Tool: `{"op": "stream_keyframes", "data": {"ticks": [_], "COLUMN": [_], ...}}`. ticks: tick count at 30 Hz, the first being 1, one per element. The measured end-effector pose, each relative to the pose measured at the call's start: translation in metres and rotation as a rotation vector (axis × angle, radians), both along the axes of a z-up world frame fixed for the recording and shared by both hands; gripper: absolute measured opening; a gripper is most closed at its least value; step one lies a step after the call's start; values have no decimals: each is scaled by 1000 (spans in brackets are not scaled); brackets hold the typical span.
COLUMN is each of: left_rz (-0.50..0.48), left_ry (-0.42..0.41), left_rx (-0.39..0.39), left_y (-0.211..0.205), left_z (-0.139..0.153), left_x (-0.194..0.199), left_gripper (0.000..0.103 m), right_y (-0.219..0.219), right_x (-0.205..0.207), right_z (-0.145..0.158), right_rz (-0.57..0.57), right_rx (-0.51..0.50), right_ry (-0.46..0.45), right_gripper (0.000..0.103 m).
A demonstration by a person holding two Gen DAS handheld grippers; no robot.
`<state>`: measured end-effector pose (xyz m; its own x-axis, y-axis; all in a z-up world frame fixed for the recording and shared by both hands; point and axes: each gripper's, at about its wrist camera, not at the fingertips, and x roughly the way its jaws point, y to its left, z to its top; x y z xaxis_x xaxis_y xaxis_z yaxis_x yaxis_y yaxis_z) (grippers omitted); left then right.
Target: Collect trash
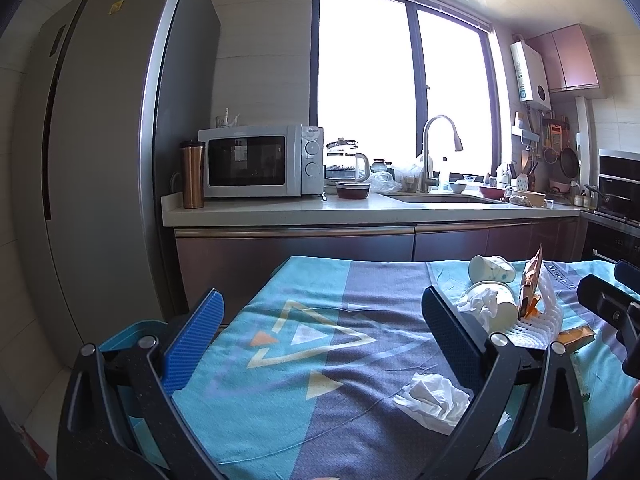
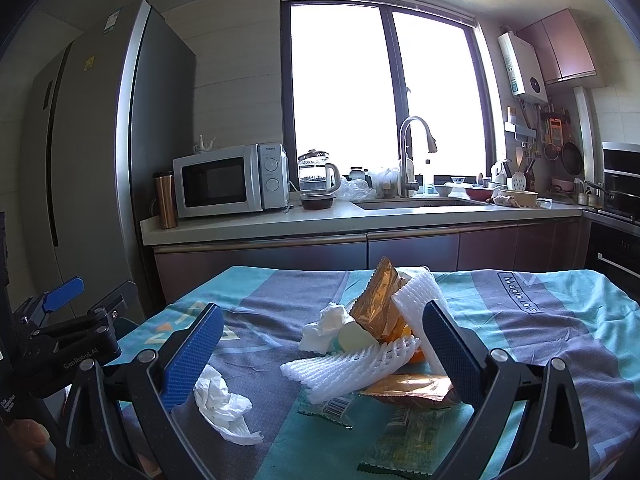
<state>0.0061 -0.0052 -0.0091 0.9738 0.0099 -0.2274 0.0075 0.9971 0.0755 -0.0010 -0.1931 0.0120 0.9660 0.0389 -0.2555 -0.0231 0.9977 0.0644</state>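
left gripper [image 1: 322,332]: fingers spread wide, nothing between them; hovers over the bare left part of the cloth. Prob. kept free to take the loose tissue or to handle the bin.
right gripper [image 2: 322,344]: fingers spread wide too, empty; aimed at the pile so the foam net lies between them. Looks lined up for a first pick, not yet touching anything.
counter [image 2: 540,344]: covered w/ teal-and-grey patterned cloth; all the trash sits on it, right half.
trash pile: white foam net [image 2: 352,364], gold wrapper [image 2: 378,300] standing up against it, second gold wrapper [image 2: 412,390] flat just in front, clear-green wrappers [image 2: 400,436] nearest the camera.
crumpled tissue [image 2: 224,408]: lies alone, apart from the pile, near the right gripper's left finger.
paper cups: one cup [image 1: 494,300] on its side w/ tissue stuffed in the mouth; another cup [image 1: 490,268] on its side behind it, contents can't tell.
bin [image 1: 132,330]: teal rim low at the counter's left edge, beside the left gripper; inside hidden. Likely the drop spot, judging by position.
progress: nothing collected yet, judging by the pile.
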Motion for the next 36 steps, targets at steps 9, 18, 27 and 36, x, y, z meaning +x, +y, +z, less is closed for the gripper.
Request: {"op": "stream_keyframes", "data": {"ticks": [9,18,27,36], "left_rz": [-27,-193,-350,-413], "left_ry": [17,141,361,477], "left_rx": [-28,10,-75,-157], "left_y": [-1,-17,-40,-40], "left_z": [-4,-30,-59,-63], "left_x": [6,21,48,56], "left_gripper": [98,98,77,39], "right_y": [-13,-37,-40,-45], "right_x": [3,2,22,64], "right_z": [-4,-19,-25,-39], "right_rz": [-14,-42,19,60], "right_rx": [19,39,46,136], "right_ry": [21,104,197,345], "right_gripper": [96,96,96,89]}}
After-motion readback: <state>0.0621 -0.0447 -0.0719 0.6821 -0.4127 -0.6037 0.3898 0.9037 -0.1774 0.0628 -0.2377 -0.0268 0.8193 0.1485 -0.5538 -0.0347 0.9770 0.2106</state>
